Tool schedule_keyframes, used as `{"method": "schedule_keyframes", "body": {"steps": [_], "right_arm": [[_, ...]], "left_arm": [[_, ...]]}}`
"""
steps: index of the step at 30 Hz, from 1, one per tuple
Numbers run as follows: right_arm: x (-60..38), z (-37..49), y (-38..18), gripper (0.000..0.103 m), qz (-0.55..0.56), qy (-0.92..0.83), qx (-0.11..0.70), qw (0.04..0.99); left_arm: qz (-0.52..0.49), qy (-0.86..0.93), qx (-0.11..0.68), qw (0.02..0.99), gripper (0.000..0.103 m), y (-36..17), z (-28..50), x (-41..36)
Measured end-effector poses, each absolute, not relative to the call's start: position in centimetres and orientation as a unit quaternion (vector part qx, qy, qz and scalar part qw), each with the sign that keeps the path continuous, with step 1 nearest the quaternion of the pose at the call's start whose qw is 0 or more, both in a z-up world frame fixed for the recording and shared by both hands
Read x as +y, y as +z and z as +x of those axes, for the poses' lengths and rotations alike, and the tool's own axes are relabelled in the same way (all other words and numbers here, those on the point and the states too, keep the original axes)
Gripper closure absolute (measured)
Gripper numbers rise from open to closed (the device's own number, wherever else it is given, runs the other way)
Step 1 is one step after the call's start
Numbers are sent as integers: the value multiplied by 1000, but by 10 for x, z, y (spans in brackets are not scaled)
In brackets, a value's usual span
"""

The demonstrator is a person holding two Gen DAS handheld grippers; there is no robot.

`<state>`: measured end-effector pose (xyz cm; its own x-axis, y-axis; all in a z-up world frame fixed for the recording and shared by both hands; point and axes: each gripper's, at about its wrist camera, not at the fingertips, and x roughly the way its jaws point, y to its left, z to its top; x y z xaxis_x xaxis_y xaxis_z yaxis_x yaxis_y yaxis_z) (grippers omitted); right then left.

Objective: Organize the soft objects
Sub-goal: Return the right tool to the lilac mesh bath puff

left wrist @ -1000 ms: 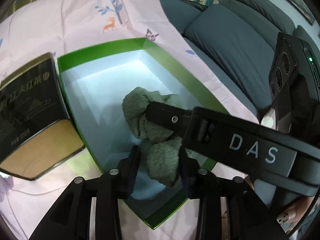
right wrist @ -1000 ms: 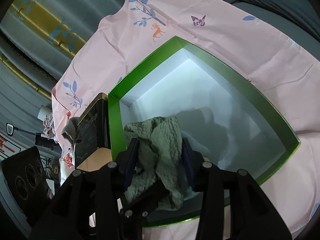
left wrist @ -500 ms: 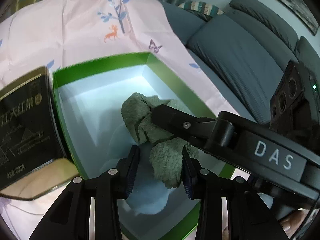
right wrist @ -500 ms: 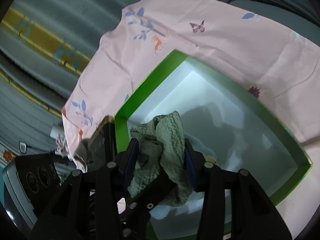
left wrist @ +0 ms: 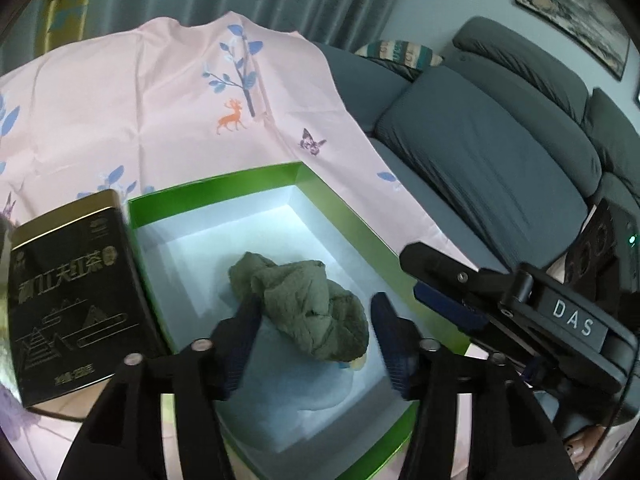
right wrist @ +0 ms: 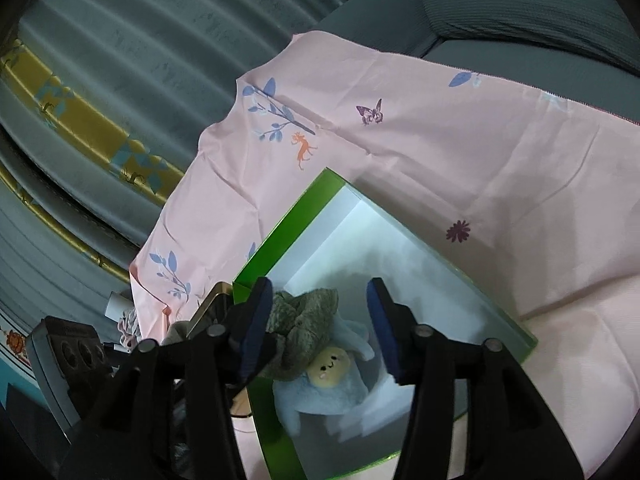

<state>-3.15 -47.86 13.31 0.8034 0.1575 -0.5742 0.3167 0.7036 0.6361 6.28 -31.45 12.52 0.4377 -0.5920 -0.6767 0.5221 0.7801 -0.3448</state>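
Observation:
A crumpled green cloth [left wrist: 304, 308] lies inside the green box [left wrist: 224, 184], on top of a light blue plush toy [right wrist: 332, 380] with a yellow face. My left gripper [left wrist: 314, 336] hangs over the box with its jaws opening. The cloth sits loose between them, with no pad pressing on it. My right gripper [right wrist: 318, 320] is also opening just above the cloth [right wrist: 304, 316] and holds nothing. In the left wrist view it reaches in from the right [left wrist: 452, 292].
A black tea tin [left wrist: 76, 300] stands against the box's left wall. The box rests on a pink printed sheet [left wrist: 160, 112]. A grey sofa [left wrist: 480, 152] is at the right and curtains [right wrist: 120, 60] hang behind. Small items lie past the tin.
Both grippers were shut on the green cloth and have let it go. Their jaws have widened and pulled up and back. The cloth now rests in the box on the blue plush.

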Motion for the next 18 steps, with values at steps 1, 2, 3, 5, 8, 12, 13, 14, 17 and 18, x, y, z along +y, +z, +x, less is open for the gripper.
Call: {"method": "schedule_keyframes", "body": {"steps": [1, 2, 3, 5, 8, 12, 13, 14, 17, 18], "right_arm": [[-478, -32, 133, 51, 382, -46, 311, 869], [-475, -31, 135, 48, 377, -46, 314, 870], [-474, -31, 135, 44, 373, -47, 316, 871], [-468, -30, 138, 37, 362, -45, 320, 875], [-455, -31, 142, 34, 345, -38, 323, 881], [-436, -33, 148, 19, 320, -32, 324, 890], [-429, -34, 150, 19, 312, -28, 324, 893], [-424, -34, 152, 19, 305, -26, 324, 895], [-406, -34, 156, 19, 290, -21, 323, 901], [-402, -35, 158, 17, 286, -19, 322, 902]], "left_arm": [[-45, -325, 415, 849, 43, 127, 63, -311], [-46, -323, 413, 850, 39, 129, 61, -307], [-46, -322, 412, 851, 33, 131, 60, -304], [-41, -316, 408, 856, 23, 137, 55, -294], [-35, -301, 397, 866, 21, 144, 46, -279], [-32, -279, 398, 873, 19, 152, 34, -253], [-29, -273, 395, 876, 19, 154, 30, -246], [-25, -264, 391, 881, 18, 156, 25, -235], [-22, -238, 383, 892, 15, 159, 14, -207], [-21, -230, 380, 896, 12, 159, 10, -197]]}}
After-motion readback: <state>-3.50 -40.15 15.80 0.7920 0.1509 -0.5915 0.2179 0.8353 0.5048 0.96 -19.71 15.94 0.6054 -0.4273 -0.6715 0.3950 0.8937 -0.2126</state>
